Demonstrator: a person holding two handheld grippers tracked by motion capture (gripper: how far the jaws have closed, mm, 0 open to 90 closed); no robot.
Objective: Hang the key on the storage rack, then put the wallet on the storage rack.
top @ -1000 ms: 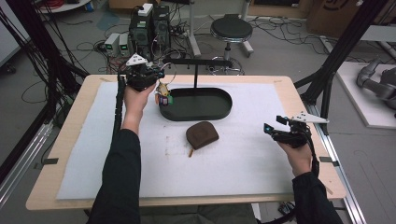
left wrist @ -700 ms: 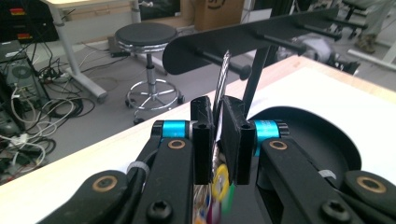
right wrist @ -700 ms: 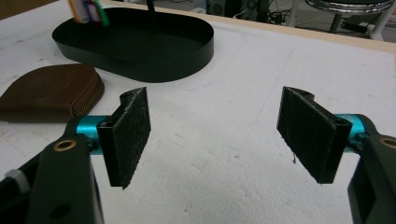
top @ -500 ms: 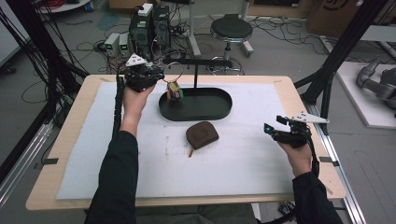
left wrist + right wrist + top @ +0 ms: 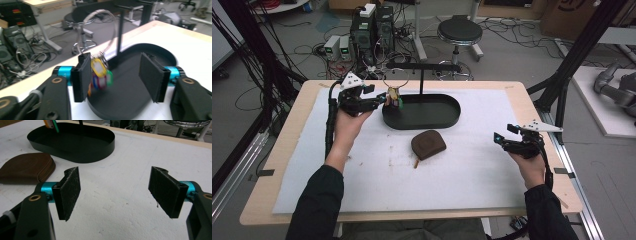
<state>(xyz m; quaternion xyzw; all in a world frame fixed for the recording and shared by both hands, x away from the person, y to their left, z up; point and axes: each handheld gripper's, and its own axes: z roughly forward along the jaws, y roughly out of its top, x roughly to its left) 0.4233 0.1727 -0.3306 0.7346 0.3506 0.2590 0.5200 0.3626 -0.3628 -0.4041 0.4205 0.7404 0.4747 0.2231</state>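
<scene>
The bunch of coloured plastic key tags on a wire ring (image 5: 98, 72) hangs against one pad of the left gripper (image 5: 120, 75) (jaws wide apart), its long axis vertical.

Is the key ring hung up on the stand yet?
Looks so: the key ring with its coloured tags hangs at the stand over the black tray. The left gripper is open beside the tags. The brown pouch lies untouched; the right gripper waits open.

the way over the black tray (image 5: 447, 120) is barred at its rear by the upright stand (image 5: 421, 82) and the hanging key ring (image 5: 395, 95). open white mat (image 5: 472, 165) is left between the brown pouch (image 5: 428, 144) and the right gripper (image 5: 512, 141).
</scene>
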